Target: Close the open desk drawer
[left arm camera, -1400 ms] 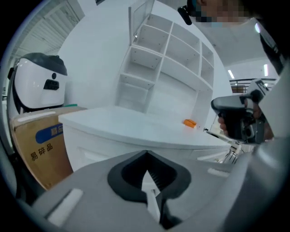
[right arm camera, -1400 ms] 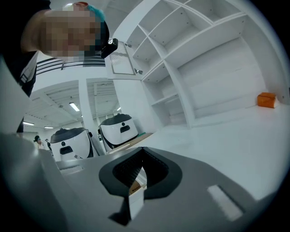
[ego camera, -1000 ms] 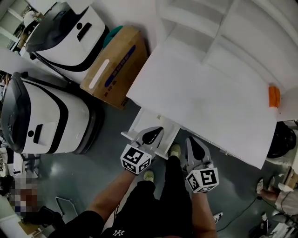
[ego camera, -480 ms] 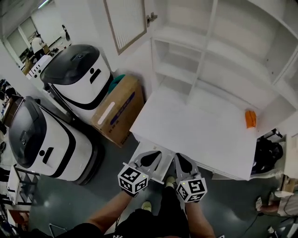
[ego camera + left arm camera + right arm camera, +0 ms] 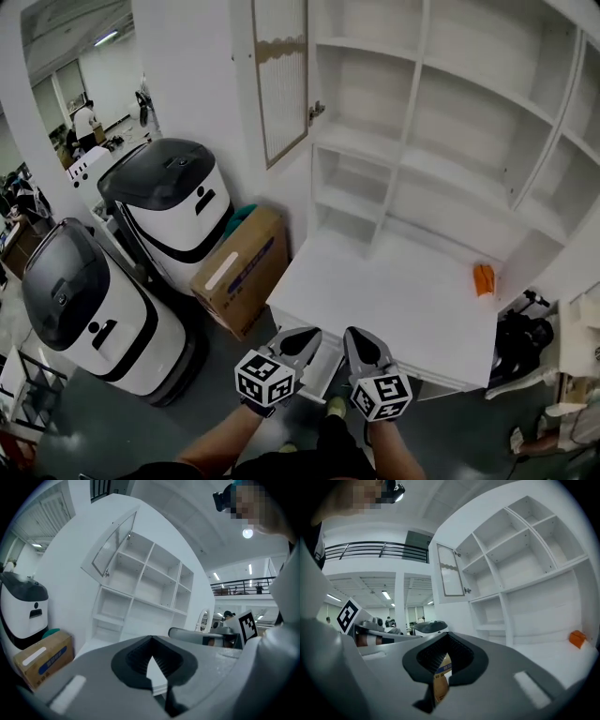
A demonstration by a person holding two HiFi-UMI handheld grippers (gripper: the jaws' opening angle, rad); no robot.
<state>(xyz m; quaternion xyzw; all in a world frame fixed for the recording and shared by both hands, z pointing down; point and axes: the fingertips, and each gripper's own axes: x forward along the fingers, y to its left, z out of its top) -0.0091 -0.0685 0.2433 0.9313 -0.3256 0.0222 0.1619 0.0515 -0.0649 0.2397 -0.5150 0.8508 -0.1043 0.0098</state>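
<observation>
The white desk [image 5: 403,295] stands below a shelf unit. Its open drawer [image 5: 324,364] juts from the front left corner, mostly hidden behind my grippers. In the head view my left gripper [image 5: 302,336] and right gripper [image 5: 355,336] sit side by side over the drawer's front, both pointing at the desk. Both are shut with nothing between the jaws. The left gripper [image 5: 149,657] looks onto the desk top and shelves. Past the right gripper [image 5: 446,643] I see the shelves and a cardboard box. Whether either touches the drawer is hidden.
An orange object [image 5: 483,278] lies at the desk's right end. A cardboard box [image 5: 242,267] and two white-and-black machines [image 5: 169,202] [image 5: 89,309] stand left of the desk. A cabinet door [image 5: 279,75] hangs open above. Dark gear [image 5: 516,337] sits right of the desk.
The head view has tilted up, so the shelves now fill the top. Both grippers have drawn closer together and sit lower in the frame. Less of the drawer shows.
</observation>
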